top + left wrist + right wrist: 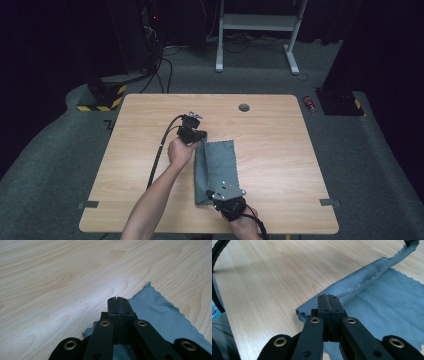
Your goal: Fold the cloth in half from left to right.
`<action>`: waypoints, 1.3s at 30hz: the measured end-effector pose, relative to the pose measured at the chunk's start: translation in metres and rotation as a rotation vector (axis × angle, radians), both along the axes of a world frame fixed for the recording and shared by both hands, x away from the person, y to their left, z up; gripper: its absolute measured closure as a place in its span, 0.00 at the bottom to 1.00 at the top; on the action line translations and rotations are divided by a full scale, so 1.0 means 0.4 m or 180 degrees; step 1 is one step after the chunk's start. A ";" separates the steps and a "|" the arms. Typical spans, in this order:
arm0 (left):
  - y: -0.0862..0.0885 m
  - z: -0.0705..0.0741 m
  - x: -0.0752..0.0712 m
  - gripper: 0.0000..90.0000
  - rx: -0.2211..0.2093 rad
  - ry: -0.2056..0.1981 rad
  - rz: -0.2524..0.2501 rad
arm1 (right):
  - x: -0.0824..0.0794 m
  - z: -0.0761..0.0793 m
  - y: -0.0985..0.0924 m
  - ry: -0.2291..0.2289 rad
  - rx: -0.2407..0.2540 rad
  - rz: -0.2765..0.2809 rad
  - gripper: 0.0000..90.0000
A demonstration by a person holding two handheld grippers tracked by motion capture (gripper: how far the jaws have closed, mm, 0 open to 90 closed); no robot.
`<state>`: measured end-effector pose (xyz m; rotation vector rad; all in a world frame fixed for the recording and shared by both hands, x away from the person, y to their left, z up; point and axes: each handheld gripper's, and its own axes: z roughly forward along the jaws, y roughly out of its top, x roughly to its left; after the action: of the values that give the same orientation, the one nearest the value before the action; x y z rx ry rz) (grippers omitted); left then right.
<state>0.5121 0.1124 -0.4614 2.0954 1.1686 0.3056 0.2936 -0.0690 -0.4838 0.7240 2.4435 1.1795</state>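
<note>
High view: both tools, left (200, 138) and right (212, 196), pinching cloth (222, 162) edge; bare table (280, 150) rightward.

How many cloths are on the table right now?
1. A grey cloth lies near the middle of the table, its left edge lifted between the two hand-held grippers. None other visible; another folded beneath cannot be ruled out.

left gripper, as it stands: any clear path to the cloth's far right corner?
Probably yes. The left gripper is shut on the grey cloth at its far left corner, and bare table lies beyond. It would have to release first; the right gripper holds the near edge.
</note>
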 end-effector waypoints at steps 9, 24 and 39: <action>-0.068 -0.030 0.015 1.00 0.0113 0.0006 -0.0062 | -0.001 -0.017 -0.064 0.0043 0.0049 -0.0194 1.00; -0.161 -0.039 0.019 1.00 0.0196 -0.0025 -0.0195 | -0.011 -0.046 -0.138 0.0080 0.0055 -0.0390 1.00; -0.207 -0.065 0.024 1.00 0.0204 -0.0029 -0.0275 | -0.010 -0.063 -0.179 0.0118 -0.0116 -0.0533 1.00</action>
<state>0.5219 0.0296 -0.4873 2.1912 1.0724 0.3154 0.2894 -0.1406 -0.5088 0.9270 2.3740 1.0644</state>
